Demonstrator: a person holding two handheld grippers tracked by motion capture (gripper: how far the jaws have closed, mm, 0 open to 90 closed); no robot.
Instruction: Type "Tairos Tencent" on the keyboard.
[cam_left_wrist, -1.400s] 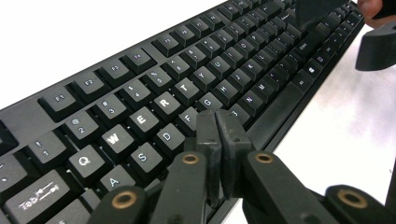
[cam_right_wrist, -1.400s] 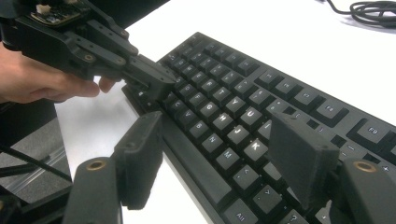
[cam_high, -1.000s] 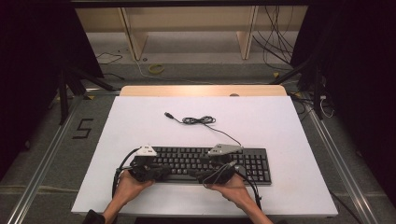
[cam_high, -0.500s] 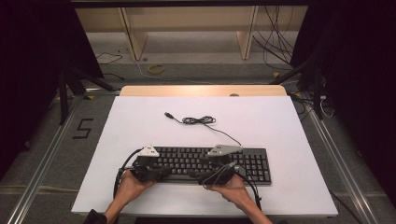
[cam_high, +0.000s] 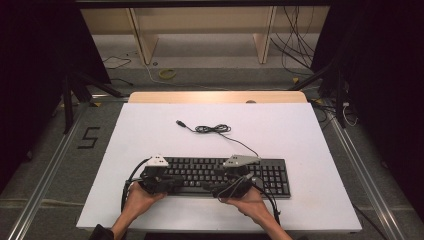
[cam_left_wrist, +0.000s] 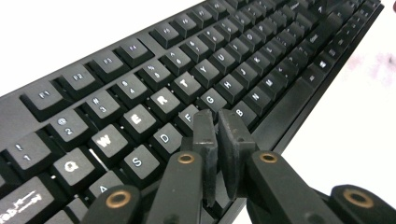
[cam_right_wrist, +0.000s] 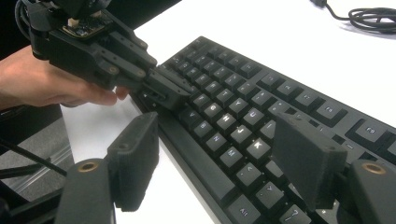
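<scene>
Pretty sure this is a lab or a recording rig, not anyone's home or office. The white surface sits on a grey floor with metal rails running along both sides, at 3 and 9 o'clock. There's a "5" taped on the floor around 9 o'clock, loose cables piled up at 1 o'clock, black curtains either side, and bare wooden shelving at 12 o'clock.

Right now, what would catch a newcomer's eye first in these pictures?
A black keyboard lies near the front edge of the white table, its cable coiled behind it. The left gripper, jaws nearly shut, rests over the letter keys; the right gripper hovers with jaws wide open above the keys on the right.
</scene>
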